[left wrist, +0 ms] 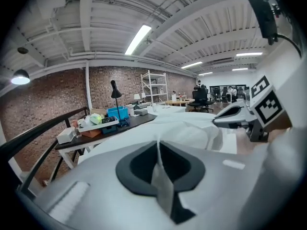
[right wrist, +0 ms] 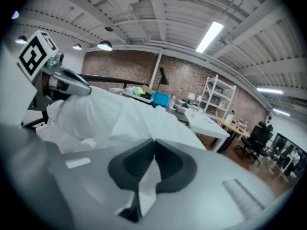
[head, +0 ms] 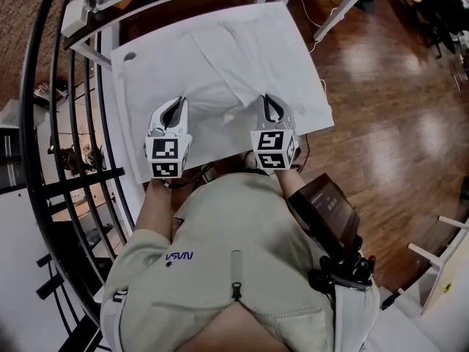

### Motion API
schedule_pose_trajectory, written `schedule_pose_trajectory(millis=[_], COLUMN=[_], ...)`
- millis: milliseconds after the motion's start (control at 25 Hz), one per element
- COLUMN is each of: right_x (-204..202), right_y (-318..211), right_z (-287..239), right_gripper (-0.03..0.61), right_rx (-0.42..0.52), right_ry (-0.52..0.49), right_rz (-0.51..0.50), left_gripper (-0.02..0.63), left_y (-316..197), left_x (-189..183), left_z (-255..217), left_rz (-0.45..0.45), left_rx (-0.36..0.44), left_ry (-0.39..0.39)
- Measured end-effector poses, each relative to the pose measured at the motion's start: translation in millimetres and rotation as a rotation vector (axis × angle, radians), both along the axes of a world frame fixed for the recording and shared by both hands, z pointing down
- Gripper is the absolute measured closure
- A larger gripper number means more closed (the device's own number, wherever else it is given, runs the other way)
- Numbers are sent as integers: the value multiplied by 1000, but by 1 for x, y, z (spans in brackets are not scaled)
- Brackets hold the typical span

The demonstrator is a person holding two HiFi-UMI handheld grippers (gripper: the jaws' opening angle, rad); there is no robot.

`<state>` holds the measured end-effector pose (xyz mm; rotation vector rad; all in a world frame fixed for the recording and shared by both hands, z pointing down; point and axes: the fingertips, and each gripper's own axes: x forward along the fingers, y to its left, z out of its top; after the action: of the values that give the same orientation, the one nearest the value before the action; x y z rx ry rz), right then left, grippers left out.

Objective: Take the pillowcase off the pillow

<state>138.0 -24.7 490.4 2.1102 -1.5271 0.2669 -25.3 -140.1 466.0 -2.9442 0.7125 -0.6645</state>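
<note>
pillowcase (head: 245, 72) lies flat on white table (head: 123, 94), long axis running away from person and slanting a little right; pillow inside it, not seen bare. left gripper (head: 176, 108) and right gripper (head: 271, 108) sit side by side on near edge, apart, both pointing away from person. each one's jaws closed, thin fold of white cloth pinched between pads. bulk of case lies ahead of both jaws, bulge between the two. neither hand nearer. likely next: draw pinched edge back toward body, along long axis.
</note>
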Motion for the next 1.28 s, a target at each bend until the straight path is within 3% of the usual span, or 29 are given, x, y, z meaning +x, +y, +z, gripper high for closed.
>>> schedule_pose_trajectory(millis=[120, 280, 520, 880, 1040, 1280], right_x=[29, 42, 34, 22, 14, 6], right_y=[14, 25, 34, 33, 33, 22], right_z=[5, 39, 75, 63, 44, 11], right_gripper=[568, 571, 572, 564, 495, 494], right_rx=[-25, -76, -161, -98, -41, 38], right_ry=[9, -39, -112, -211, -258, -268], right_rz=[70, 126, 106, 40, -14, -87], left_gripper=[592, 592, 591, 547, 525, 526], left_y=[-11, -3, 17, 22, 30, 34], left_x=[-5, -9, -15, -4, -1, 3], left_z=[-4, 13, 51, 53, 51, 22], left_rz=[-23, -18, -31, -18, -6, -39], left_rx=[-37, -88, -159, -103, -81, -30], left_ry=[42, 40, -2, -38, -68, -42])
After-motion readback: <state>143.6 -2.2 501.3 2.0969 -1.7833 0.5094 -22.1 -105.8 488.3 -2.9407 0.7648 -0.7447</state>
